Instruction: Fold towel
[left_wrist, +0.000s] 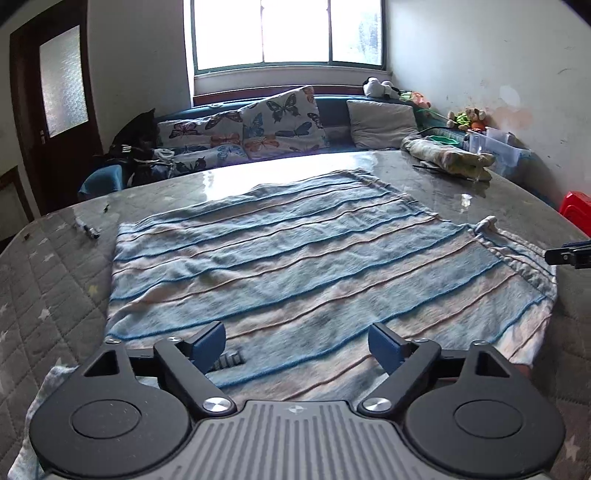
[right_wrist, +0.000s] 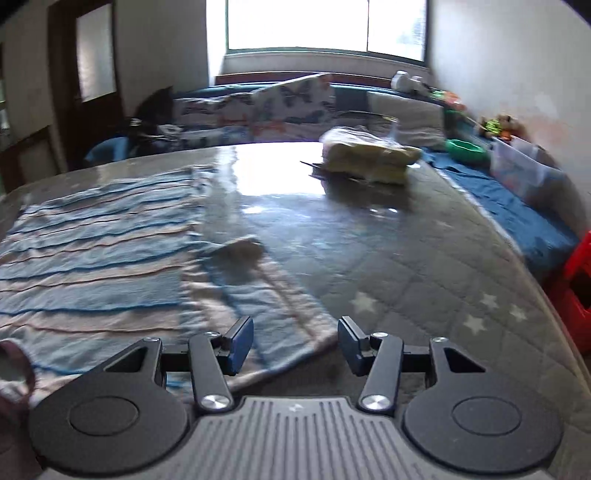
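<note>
The striped blue-and-beige towel (left_wrist: 295, 258) lies spread flat on the grey quilted surface (left_wrist: 48, 295), with a folded-over flap at its 3 o'clock edge and a small bunched corner at about 2 o'clock. The left hand-held gripper (left_wrist: 297, 345) hovers over the towel's 6 o'clock edge with its blue-padded fingers (left_wrist: 208, 345) wide apart and empty. The right hand-held gripper (right_wrist: 295, 345), jaws likewise apart and empty, sits above the flap's near corner, and a folded yellowish cloth (right_wrist: 365, 157) rests on the surface at 1 o'clock, well apart from the towel.
</note>
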